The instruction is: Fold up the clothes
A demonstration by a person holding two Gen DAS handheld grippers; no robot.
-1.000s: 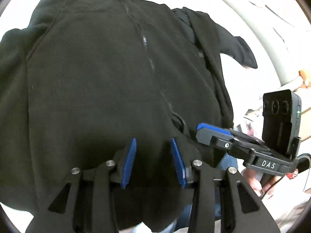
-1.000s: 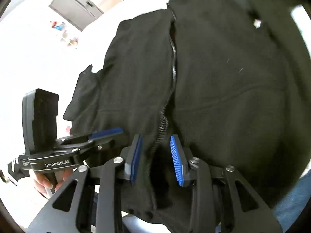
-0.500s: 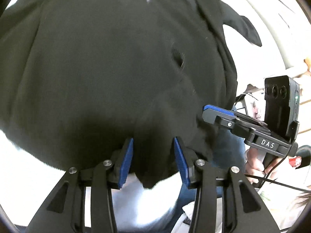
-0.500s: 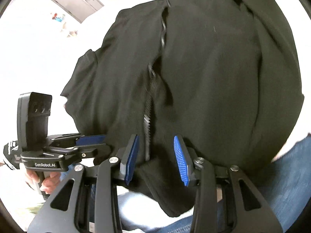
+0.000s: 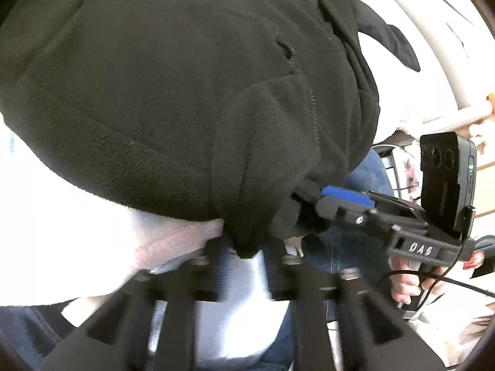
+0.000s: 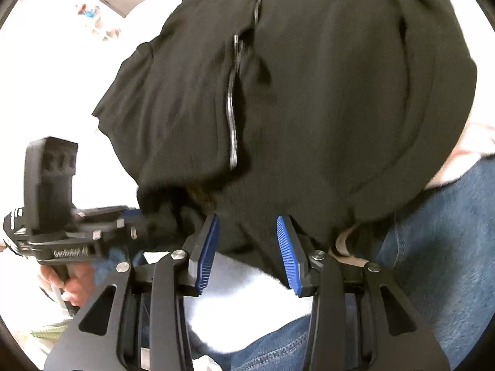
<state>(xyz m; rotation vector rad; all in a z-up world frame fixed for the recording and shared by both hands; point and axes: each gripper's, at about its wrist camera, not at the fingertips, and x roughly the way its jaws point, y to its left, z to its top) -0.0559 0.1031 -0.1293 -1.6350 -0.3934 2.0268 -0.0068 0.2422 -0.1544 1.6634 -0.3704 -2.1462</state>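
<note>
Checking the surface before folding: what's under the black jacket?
Under the jacket, white fabric shows at its near edge, plus jeans. Everything beneath its middle is covered.

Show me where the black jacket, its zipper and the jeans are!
black jacket (image 6: 355,99): right wrist view, on the wide fleece panel.
zipper (image 6: 232,114): right wrist view, on the shiny middle stretch of the zip.
jeans (image 6: 439,247): right wrist view, on the blue denim leg at lower right.
</note>
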